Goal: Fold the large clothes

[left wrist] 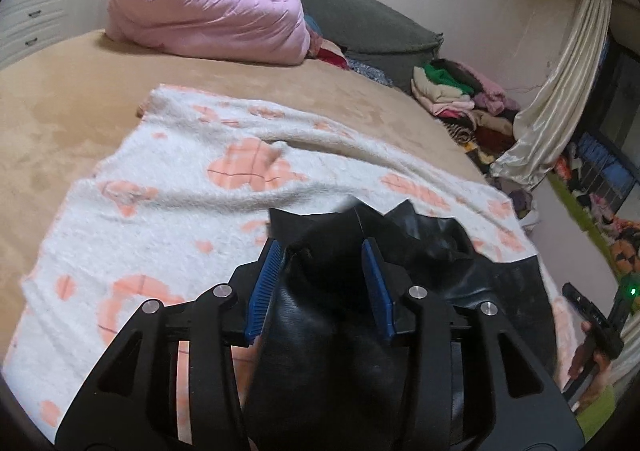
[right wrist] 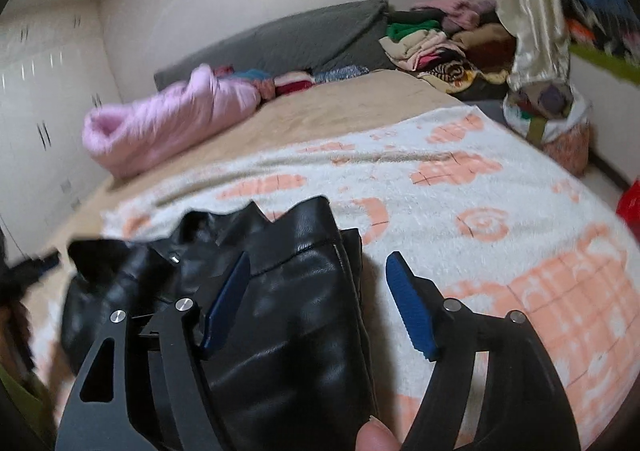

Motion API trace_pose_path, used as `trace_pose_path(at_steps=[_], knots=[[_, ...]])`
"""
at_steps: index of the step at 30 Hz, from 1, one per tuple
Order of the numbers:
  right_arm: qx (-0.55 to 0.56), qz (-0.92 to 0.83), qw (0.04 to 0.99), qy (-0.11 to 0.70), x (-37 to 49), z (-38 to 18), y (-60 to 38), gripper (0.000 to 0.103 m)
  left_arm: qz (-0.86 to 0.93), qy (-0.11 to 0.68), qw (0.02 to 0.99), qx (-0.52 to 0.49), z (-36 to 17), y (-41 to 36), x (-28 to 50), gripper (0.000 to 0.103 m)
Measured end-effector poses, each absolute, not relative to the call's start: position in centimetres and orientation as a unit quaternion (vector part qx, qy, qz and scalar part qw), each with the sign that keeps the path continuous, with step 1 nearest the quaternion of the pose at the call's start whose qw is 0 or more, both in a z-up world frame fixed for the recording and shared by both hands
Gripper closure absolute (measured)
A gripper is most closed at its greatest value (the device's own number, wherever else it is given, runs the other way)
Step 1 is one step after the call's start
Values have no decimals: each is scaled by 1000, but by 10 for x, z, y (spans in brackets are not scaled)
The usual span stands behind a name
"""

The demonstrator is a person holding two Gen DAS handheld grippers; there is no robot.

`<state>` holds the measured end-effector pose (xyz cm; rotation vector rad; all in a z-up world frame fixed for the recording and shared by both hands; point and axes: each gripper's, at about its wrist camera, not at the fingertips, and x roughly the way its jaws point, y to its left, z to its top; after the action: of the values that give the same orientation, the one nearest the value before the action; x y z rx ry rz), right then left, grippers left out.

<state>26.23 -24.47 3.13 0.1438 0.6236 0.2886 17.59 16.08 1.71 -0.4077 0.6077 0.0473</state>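
A black leather-look garment [left wrist: 332, 331] lies bunched on a white blanket with peach patches [left wrist: 160, 203], spread over the tan bed [left wrist: 60, 111]. The step in hand appears to be letting the garment go after laying it down, so it can be arranged for folding.

The left gripper [left wrist: 324, 283] has its blue pads either side of a ridge of the black material; its jaws stand partly apart, and in the left wrist view the fabric fills the gap so closely that one cannot say for certain the pads are clear of it. The right gripper [right wrist: 320, 307] has its jaws wide apart: the left pad sits against the garment [right wrist: 288, 311], the right pad hangs over bare blanket [right wrist: 480, 251], well off the material. A fingertip [right wrist: 376, 437] shows at the bottom edge of the right wrist view.

To do this well, both grippers should draw back along their own line rather than lift, so no pad drags the slick fabric into fresh creases. The garment looks heaped, with peaks standing up at its far edge; it needs spreading flat before any fold. The next grip is best taken at an edge or a seam, not on the crumpled middle.

The pink quilt [left wrist: 200, 11] and the pile of clothes [left wrist: 460, 95] lie well away.
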Motion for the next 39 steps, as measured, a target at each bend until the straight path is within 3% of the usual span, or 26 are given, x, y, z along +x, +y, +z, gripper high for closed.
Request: trace_pose_path(at_steps=[3,6,8,9,10,11,12,13,14,20,25,33,39], knots=[[6,127,935,331,274,19,-225,34,51,304,936,-170,11,161,179,69],[-26,109,929,352,291,7,-217,34,33,336,929,-149,-2,155,193,59],[-17,120,926,358,298,3,-217,52,31,359,924,-127,-14,148,206,57],[-11,130,924,360,301,1,-217,70,27,371,920,-121,-20,145,212,57],[-14,126,924,360,303,0,-216,80,25,375,919,-117,-24,143,215,64],[-21,122,926,356,303,0,-215,84,25,377,919,-111,-26,140,217,77],[-19,122,929,349,301,3,-216,88,34,377,920,-102,-26,137,217,83],[-12,121,932,340,299,7,-218,89,40,368,924,-95,-22,135,216,93],[-3,119,935,333,296,14,-220,89,38,357,929,-96,-15,135,213,96],[110,136,944,279,296,49,-251,89,38,303,948,-93,37,136,222,97],[96,124,941,299,324,36,-243,89,64,324,940,-83,26,131,255,97],[87,88,912,390,355,-18,-237,86,75,397,908,-113,-36,145,282,87],[83,83,905,409,355,-31,-232,85,74,400,905,-124,-45,147,279,81]])
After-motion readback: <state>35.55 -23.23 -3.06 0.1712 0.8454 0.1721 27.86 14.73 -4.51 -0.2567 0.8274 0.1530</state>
